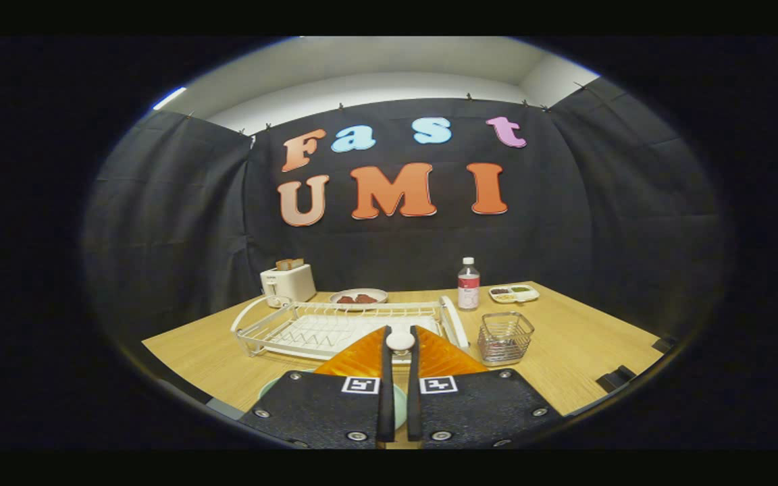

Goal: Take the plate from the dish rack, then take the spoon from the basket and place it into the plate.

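The tongs (400,347) sit lowest and nearest in the gripper view, their two fingers (362,354) drawn close together and pinching the white rounded end of the spoon (400,340), which pokes up between their tips. Under the fingers lies the plate (399,405), pale green; slivers of it show in the gap between the two finger blocks and to the left of them, resting on the wooden counter (591,351). Just ahead of the tips stands the dish rack (335,327), a white wire frame with curved end handles. To the right of the rack, near the fingers, stands the basket (504,337), a small square wire holder. Beyond the rack, a round dish (358,295) holds some dark reddish pieces. At the far left of the counter stands a white toaster (288,282) with slices sticking out of its top. Beyond the basket stands an upright bottle (468,284) with a white cap and a pinkish label, and just to its right lies a small divided tray (514,293) with bits of food in its compartments. Black cloth hangs behind the counter.
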{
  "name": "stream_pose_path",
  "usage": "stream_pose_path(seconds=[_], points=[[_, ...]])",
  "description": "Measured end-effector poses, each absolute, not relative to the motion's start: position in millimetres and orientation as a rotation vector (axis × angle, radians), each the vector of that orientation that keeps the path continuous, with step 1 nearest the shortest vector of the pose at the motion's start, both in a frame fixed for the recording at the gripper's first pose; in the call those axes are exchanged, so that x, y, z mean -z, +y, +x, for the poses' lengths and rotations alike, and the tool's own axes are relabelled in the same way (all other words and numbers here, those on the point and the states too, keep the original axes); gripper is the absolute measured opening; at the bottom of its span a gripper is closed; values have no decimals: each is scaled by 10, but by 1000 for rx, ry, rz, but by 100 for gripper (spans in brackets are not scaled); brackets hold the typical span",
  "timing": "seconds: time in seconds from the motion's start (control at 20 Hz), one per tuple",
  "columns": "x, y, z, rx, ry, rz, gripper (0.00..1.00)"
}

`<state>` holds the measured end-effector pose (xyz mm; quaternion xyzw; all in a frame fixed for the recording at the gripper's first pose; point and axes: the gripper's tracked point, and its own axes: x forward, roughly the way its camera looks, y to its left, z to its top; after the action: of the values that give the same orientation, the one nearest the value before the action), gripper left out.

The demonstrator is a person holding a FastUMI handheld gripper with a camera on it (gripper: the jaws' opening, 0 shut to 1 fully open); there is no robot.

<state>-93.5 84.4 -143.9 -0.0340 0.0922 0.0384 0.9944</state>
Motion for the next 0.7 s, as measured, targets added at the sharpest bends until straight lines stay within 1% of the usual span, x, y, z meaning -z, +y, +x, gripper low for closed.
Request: stream_pose_path(seconds=[0.7], points=[[2117,1425,-1130,-236,281,-113,9]])
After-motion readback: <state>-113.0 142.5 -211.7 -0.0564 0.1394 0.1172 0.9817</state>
